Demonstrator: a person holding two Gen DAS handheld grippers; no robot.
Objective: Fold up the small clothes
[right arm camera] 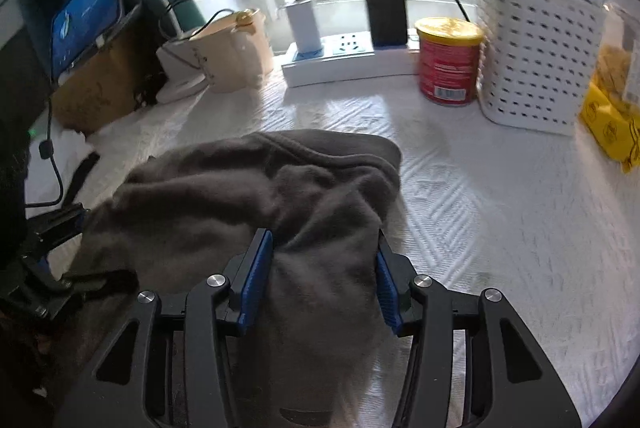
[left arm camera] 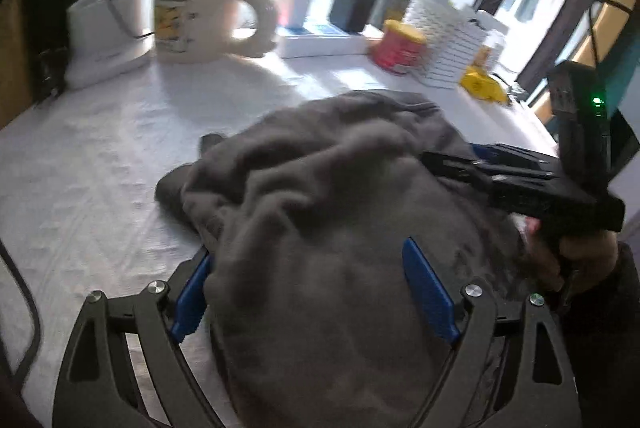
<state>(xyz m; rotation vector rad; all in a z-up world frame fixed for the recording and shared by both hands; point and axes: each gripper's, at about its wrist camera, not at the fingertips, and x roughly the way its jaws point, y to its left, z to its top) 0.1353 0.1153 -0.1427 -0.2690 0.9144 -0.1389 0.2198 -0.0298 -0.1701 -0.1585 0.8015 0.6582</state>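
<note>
A crumpled grey garment (left arm camera: 320, 195) is seen heaped on the white textured cover of the desk (left arm camera: 100, 163), in the near half of it, with folds bunched and one edge turned over toward twelve o'clock. In the left wrist view, the left gripper (left arm camera: 316, 292) is held with its jaws set wide, the blue pads (left arm camera: 430, 294) lying at either side of a broad hump of the cloth; whether the fabric is actually pinched there cannot be told. At three o'clock in that view the right gripper (left arm camera: 460, 163) is seen lying across the garment's right side, held by a hand (left arm camera: 576, 256). In the right wrist view, the right gripper (right arm camera: 325, 280) is shown with its jaws partly apart and a thick bunch of the grey garment (right arm camera: 256, 187) filling the gap between them, both blue pads pressed against the cloth. Part of the left gripper (right arm camera: 52, 228) is visible at nine o'clock, at the garment's edge. Toward twelve o'clock, along the far edge of the desk, a cream mug (left arm camera: 200, 19), a white power strip (right arm camera: 340, 63) with chargers plugged in, a red tin with a yellow lid (right arm camera: 448, 61) and a white perforated basket (right arm camera: 536, 55) are lined up before the window. A yellow packet (right arm camera: 612, 123) is seen at two o'clock, just beside the basket.
</note>
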